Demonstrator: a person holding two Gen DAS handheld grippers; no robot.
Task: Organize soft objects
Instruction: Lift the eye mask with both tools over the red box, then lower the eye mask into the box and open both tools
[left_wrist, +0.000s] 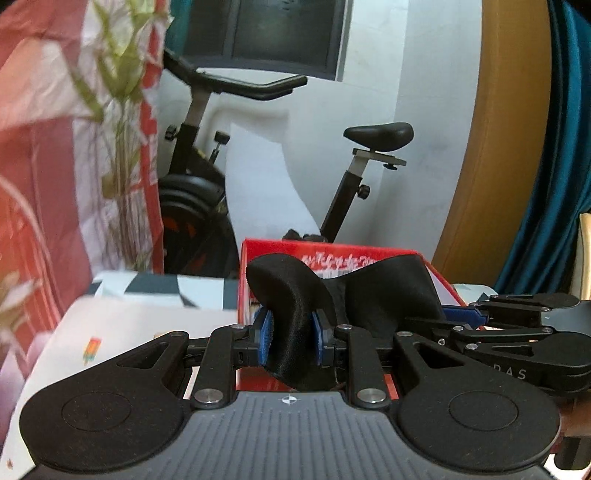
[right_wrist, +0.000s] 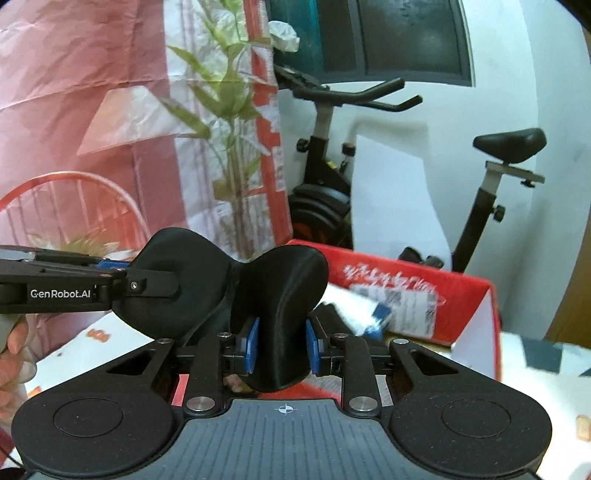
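Observation:
A black padded eye mask is held up between both grippers above a red cardboard box. My left gripper is shut on one lobe of the mask. My right gripper is shut on the other lobe. In the left wrist view the right gripper reaches in from the right onto the mask's far end. In the right wrist view the left gripper reaches in from the left onto the other lobe. The box lies just behind the mask.
The box stands on a white patterned cloth surface. A black exercise bike stands behind against a white wall. A red and white floral sheet hangs at left. A blue curtain hangs at right.

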